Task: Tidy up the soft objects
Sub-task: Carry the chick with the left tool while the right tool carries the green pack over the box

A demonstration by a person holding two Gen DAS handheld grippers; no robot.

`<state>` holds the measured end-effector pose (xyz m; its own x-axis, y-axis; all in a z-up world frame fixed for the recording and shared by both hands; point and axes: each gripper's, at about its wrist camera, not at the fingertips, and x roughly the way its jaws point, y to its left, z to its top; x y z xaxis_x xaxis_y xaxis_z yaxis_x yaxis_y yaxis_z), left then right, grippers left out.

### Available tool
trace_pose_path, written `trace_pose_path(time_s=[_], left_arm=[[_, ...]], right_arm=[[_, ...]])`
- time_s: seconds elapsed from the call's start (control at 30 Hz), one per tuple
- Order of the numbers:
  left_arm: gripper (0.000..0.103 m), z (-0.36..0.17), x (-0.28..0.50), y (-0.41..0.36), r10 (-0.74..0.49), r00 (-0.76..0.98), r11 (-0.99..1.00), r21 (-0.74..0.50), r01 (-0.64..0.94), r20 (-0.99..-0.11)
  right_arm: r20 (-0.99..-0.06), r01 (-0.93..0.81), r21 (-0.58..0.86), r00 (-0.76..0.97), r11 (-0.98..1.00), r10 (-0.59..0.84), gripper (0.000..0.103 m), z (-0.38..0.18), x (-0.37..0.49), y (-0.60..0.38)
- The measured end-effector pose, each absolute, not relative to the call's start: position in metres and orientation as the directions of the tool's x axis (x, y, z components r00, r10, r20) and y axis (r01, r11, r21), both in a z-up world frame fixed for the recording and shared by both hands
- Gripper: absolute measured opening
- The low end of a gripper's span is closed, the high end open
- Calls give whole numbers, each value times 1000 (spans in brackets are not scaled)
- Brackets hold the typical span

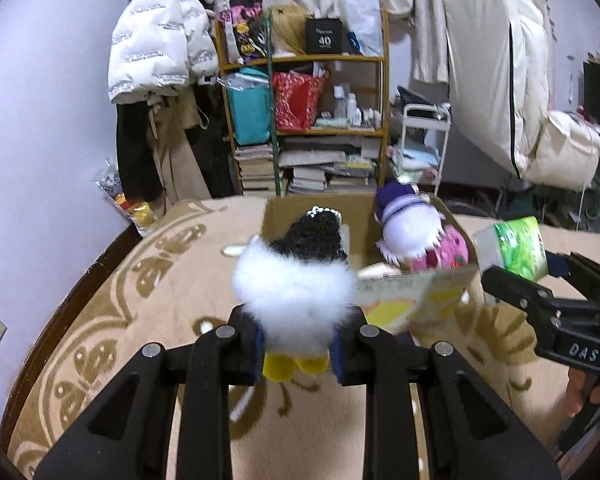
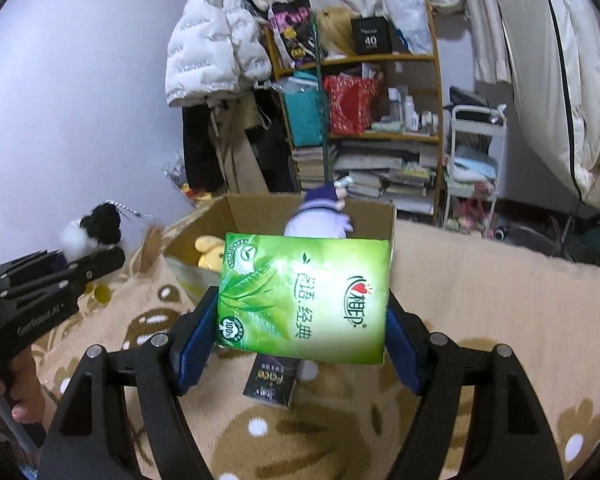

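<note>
The cardboard box (image 1: 420, 280) is sitting open on the beige patterned blanket (image 1: 100, 320), and everything here is placed against it. Left of the box, the left gripper (image 1: 298, 354) is pinching a fluffy black-and-white plush toy (image 1: 296, 292) between its blue-padded fingers (image 1: 256, 352), the jaws closed in on the toy's white body with its yellow feet hanging below. The toy is hovering just in front of the box's left near corner, above the blanket. Inside the box, a purple-and-white plush doll (image 1: 408, 224) is lying toward the far right side, and a yellow soft toy (image 2: 208, 252) is resting at the near left. Right of the box's near wall, the right gripper (image 2: 302, 316) is clamping a green tissue pack (image 2: 304, 296) by its two short sides, jaws spread to the width of the pack and pressing on it. The pack is hanging in the air before the box's near edge. Beneath it, a small dark packet (image 2: 274, 380) is lying on the blanket in front of the box.
</note>
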<state>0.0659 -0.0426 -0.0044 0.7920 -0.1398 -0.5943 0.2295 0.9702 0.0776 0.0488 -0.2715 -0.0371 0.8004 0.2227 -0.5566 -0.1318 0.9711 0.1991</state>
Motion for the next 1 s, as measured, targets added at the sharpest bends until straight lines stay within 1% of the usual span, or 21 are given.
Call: trace_pose_path(time_s=[0.1,0.37,0.47,0.57,1.0], left_arm=[[24,3,77,-41,-152,804,970,68,232,-575],[24,16,105,-50,-171,826,961,92,259,-537],[24,20,120,-52,-180,827,962,79,260,-532],[24,19,133,-56,-170,833,962,96,257,-527],[27,-17,181,-52,-203,754,963,14,270,-625]], right_arm=[[-541,-138,190,811,972,221,79,-33,57,-270],[-518,-162,168,825,972,227,79,-31,86,-264],[-515,-167,154,828,974,224,79,-32,98,-262],[-509,-175,144,831,974,225,79,-32,107,-260],[-501,-227,68,834,972,230,80,-38,141,-244]])
